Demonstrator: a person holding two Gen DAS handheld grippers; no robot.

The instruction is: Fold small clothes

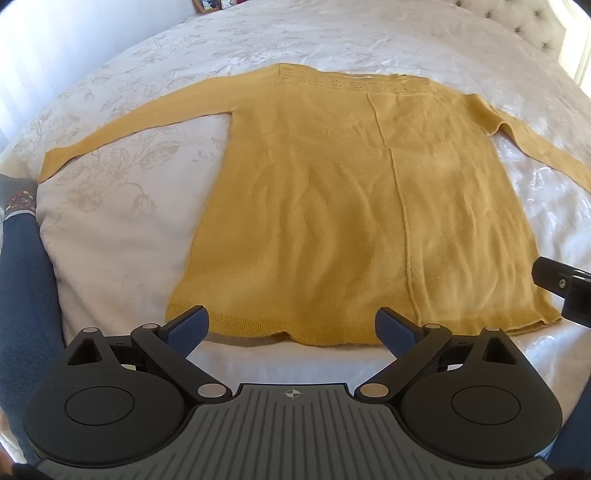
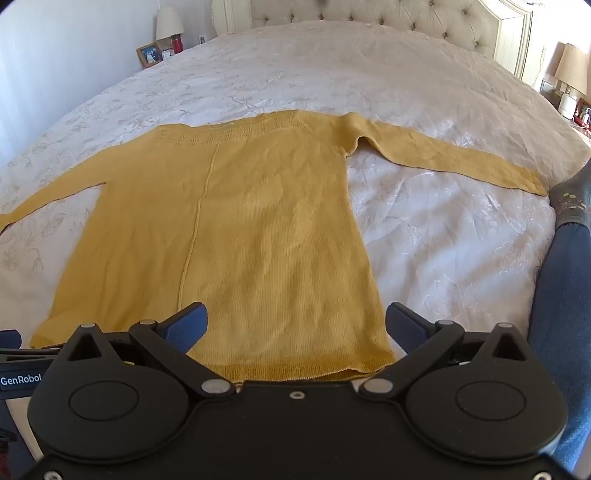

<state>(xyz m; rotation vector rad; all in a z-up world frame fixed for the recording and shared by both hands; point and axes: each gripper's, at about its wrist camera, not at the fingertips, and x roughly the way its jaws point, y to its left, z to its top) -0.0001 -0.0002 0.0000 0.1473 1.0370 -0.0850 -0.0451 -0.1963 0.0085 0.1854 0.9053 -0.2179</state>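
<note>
A mustard-yellow knit sweater [image 1: 332,206] lies flat on the bed, hem towards me, both sleeves spread out to the sides. It also shows in the right wrist view [image 2: 240,236]. My left gripper [image 1: 291,325] is open and empty, just above the left part of the hem. My right gripper [image 2: 295,325] is open and empty, over the right part of the hem. A black part of the right gripper [image 1: 565,291] shows at the right edge of the left wrist view.
The sweater rests on a white floral bedspread [image 2: 443,229]. A tufted headboard [image 2: 369,18] stands at the far end. Lamps and a photo frame [image 2: 149,54] sit on nightstands. My blue-sleeved arms [image 1: 22,295] flank the bed's near edge.
</note>
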